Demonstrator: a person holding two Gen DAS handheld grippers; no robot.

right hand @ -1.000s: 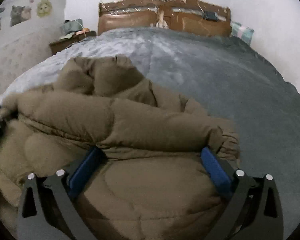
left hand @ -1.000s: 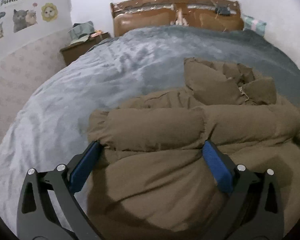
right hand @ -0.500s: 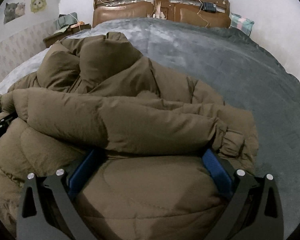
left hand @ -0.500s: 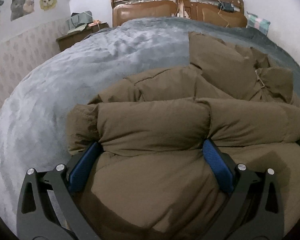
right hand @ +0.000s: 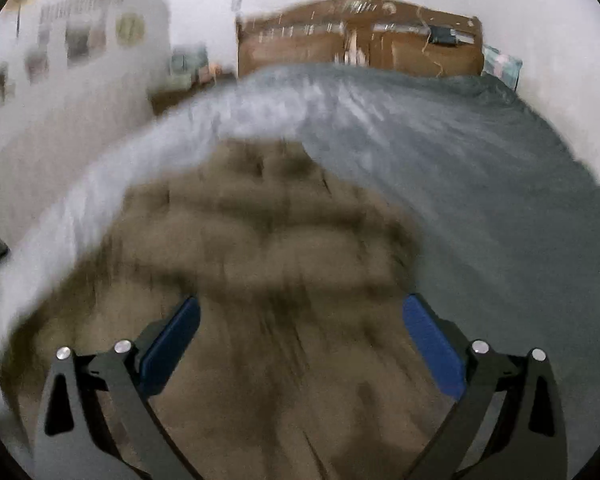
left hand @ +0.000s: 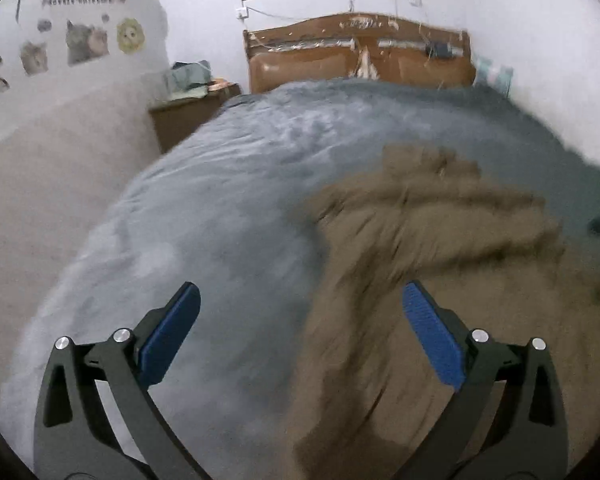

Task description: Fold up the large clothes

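A brown puffer jacket [left hand: 440, 248] lies bunched on the grey bed blanket [left hand: 220, 200], blurred by motion. In the left wrist view it fills the right half, and my left gripper [left hand: 300, 300] hangs open above its left edge with nothing between the blue pads [left hand: 432, 332]. In the right wrist view the jacket [right hand: 280, 240] spreads under and ahead of my right gripper [right hand: 302, 308], which is also open and empty. Its right pad [right hand: 432, 344] is over the jacket's right border, beside the blanket [right hand: 480, 180].
A wooden headboard [left hand: 360, 56] stands at the far end of the bed. A brown nightstand [left hand: 184, 116] with clutter sits at the far left by the stickered wall. Bare grey blanket stretches beyond and to both sides of the jacket.
Both grippers have let go of the folded jacket and pulled back and up. The jacket now lies lower and farther from the fingers, and the views are blurred by fast motion.
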